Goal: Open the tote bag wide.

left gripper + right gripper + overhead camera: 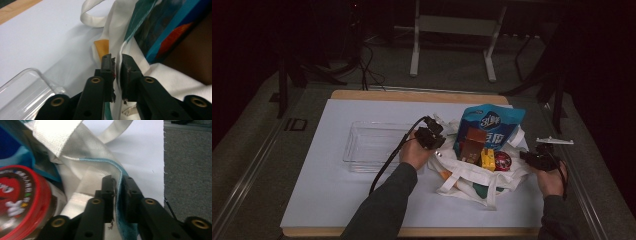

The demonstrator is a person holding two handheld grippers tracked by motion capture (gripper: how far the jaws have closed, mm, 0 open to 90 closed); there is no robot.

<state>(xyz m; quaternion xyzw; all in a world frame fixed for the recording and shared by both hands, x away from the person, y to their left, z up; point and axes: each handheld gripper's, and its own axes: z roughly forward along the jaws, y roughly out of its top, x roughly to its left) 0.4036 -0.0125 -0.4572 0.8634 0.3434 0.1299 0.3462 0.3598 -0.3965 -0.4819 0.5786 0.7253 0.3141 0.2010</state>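
Left claw (435,131): its 2 jaws pinch the left rim of the tote bag (472,175), with the cloth edge running up between the pads.
Right claw (526,156): its 2 jaws are clamped on the bag's right rim, along a blue-stitched hem.
Bag look: off-white canvas, limp and crumpled, with looped handles and green print near the front.
Bag place: right half of the white tabletop (337,195), just beside a clear tray (362,150).
High view: the mouth is spread between both claws; a blue pouch (492,122) stands in it with a brown pack, a yellow box (488,159) and a red tin (502,160).
Left claw view: an orange patch on the cloth and a corner of the tray.
Right claw view: the tin's red lid close up, and grey floor beyond the tabletop edge.
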